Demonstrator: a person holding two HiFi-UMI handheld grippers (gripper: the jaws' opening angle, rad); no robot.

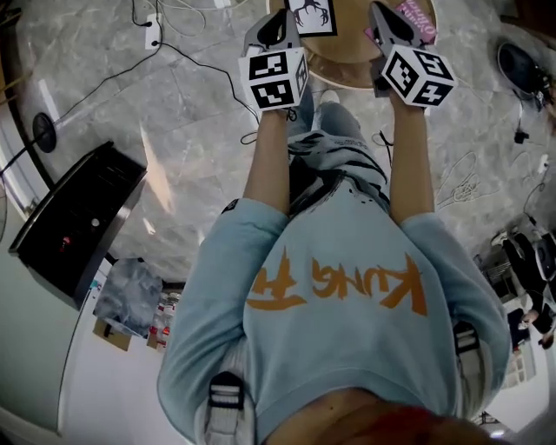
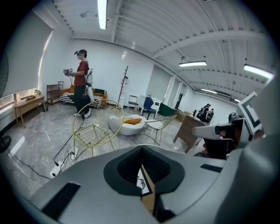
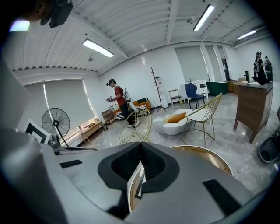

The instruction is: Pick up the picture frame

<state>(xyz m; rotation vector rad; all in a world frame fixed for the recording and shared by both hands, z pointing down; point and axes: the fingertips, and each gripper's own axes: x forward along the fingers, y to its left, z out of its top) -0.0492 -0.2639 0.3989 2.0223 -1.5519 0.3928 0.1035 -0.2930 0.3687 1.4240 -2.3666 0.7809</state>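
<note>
Picture frame (image 1: 313, 16), white-bordered with black drawing: sits on round wooden table (image 1: 347, 54) between left gripper (image 1: 276, 24) and right gripper (image 1: 387, 19), both clenched on nothing; judged light, stiff, smooth and likely breakable, best pinched at opposite outer edges, clear of the face.

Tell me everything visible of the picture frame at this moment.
The picture frame is small and white-bordered, holding a black antler-like line drawing. It is on the round wooden table, face toward the person, between the left gripper and right gripper. Both grippers' jaws are together and neither visibly touches it. Its top is cut off in the head view.
</note>
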